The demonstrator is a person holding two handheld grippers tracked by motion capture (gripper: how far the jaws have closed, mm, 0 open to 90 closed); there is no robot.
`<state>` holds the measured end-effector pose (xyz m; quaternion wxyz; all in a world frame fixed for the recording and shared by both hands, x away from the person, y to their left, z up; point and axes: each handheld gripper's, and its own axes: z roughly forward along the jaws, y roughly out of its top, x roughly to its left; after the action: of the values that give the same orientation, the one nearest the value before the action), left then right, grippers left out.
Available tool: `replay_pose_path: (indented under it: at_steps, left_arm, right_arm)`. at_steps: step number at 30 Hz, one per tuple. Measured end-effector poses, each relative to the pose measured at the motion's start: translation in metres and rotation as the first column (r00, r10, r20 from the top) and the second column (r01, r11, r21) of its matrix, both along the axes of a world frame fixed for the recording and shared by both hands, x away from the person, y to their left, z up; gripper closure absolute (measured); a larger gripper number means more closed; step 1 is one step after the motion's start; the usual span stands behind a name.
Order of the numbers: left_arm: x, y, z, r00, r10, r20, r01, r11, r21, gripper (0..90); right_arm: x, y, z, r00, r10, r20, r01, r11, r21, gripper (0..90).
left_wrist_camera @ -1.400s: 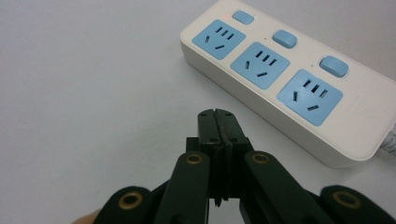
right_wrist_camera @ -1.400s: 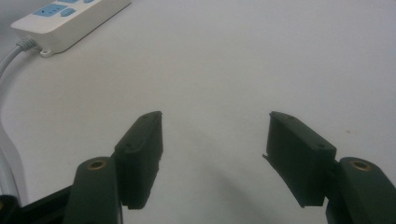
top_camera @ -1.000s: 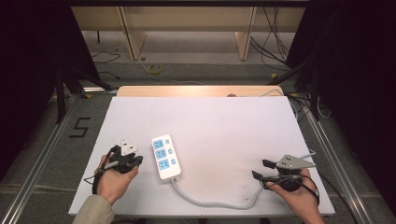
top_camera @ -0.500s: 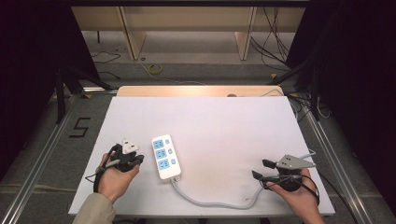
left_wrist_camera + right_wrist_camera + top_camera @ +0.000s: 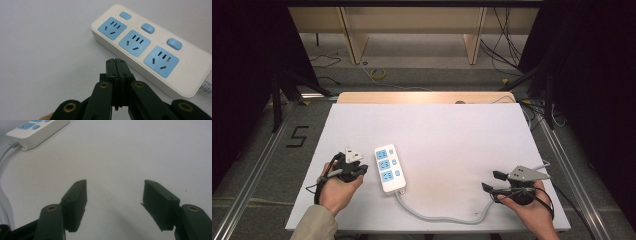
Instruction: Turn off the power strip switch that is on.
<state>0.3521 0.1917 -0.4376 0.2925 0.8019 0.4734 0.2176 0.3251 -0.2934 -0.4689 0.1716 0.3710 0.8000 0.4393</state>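
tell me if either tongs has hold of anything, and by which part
Nothing is held. The left tongs are shut with nothing between them, just short of the power strip. The right tongs are open over the bare table.

A black digit "5" [image 5: 298,136] is marked on the grey floor [image 5: 257,165], at nine o'clock from the white table [image 5: 437,130]. No other text is readable.
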Motion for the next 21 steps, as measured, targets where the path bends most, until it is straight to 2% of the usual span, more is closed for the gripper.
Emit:
replay_pose_path:
  at_steps: [21]
  left_arm:
    - [0.0076, -0.0092, 0.0005, 0.9999, -0.014, -0.008, 0.014, 0.9999, 0.003, 89.8]
  right_arm:
    - [0.0, 0.0001, 0.0, 1.0, -0.001, 0.0, 0.001, 1.0, 0.004, 37.0]
